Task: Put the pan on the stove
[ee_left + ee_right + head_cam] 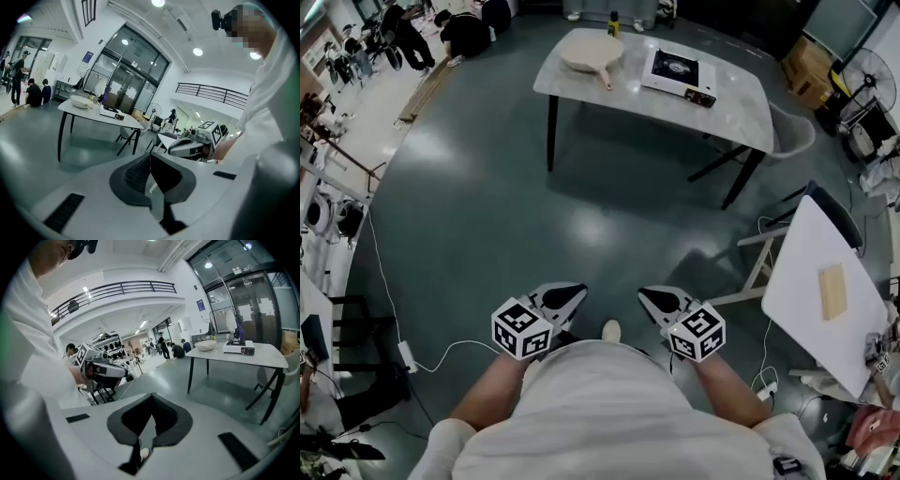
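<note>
**Head view: both tongs closed and empty, pan lying beside the stove on the far table**

Head view looks steeply down on a person in a white shirt who stands on a dark grey-green floor (487,216), well away from the work. The left gripper (577,293) and the right gripper (645,294) are held close to the body and point forward, near each other but apart. In the left gripper view the dark ribbed pads (136,176) are pressed together with nothing between them. The right gripper view shows the same, its jaws together and empty.

Far ahead stands a pale grey rounded table on black legs (741,105). On it lies the pale round pan (590,52), its straight handle pointing toward the person. The white tabletop stove with a black burner (677,73) sits just beside the pan, and the two do not touch. At the right, a second white table (806,309) carries a small wooden block (832,291).
</note>
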A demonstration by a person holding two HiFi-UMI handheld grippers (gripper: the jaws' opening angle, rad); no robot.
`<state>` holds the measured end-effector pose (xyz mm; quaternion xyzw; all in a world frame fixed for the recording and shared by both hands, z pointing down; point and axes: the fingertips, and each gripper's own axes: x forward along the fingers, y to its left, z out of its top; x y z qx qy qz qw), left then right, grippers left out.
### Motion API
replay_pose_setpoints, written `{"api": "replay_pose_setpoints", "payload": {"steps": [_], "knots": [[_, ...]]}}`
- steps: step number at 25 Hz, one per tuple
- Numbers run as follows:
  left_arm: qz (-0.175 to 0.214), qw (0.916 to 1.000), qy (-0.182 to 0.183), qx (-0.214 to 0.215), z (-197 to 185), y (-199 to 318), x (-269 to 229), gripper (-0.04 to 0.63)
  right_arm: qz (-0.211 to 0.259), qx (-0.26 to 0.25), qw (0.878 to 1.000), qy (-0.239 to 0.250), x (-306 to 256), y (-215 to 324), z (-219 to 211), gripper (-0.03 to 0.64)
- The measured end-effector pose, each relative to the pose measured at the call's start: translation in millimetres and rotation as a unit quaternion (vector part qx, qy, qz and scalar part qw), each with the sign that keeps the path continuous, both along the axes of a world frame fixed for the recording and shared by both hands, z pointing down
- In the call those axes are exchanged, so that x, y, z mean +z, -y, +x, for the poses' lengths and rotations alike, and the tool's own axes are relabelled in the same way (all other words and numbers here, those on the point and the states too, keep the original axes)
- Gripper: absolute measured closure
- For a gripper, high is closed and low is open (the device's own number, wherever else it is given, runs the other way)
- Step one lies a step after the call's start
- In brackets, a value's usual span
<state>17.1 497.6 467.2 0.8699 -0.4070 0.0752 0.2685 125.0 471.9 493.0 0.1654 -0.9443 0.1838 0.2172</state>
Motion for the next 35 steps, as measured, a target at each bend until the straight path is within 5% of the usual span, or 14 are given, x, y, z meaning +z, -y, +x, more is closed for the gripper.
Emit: {"api": "replay_pose_setpoints", "payload": {"steps": [9,13,19,21,27,35], "knots": [[0.002,0.9997,-0.012,-0.020,5.8,80.6,-5.7,0.575,-0.017,0.037,0.999,0.017,8.3,67.0,29.0,0.607],[0.007,0.9999,-0.003,-0.009,-9.4,135.5,1.7,0.575,-0.026,0.057,0.998,0.012,15.8,112.1,23.8,0.555],[-0.008,0.9979,-0.064,0.008,-42.7,247.6,1.6,0.573,-0.037,0.106,0.994,-0.008,12.0,199.4,5.2,0.535],[-0.020,0.9963,-0.081,0.018,-56.7,285.1,-2.1,0.505,-0.033,0.125,0.992,-0.014,2.8,231.3,-4.0,0.529],[-0.044,0.9877,-0.144,0.043,-97.7,391.5,-10.0,0.474,-0.033,0.171,0.985,-0.012,-18.6,307.5,-33.7,0.528],[-0.068,0.9778,-0.198,-0.014,-125.6,504.2,4.5,0.434,-0.052,0.191,0.980,-0.022,-15.1,371.1,-18.5,0.528]]}}
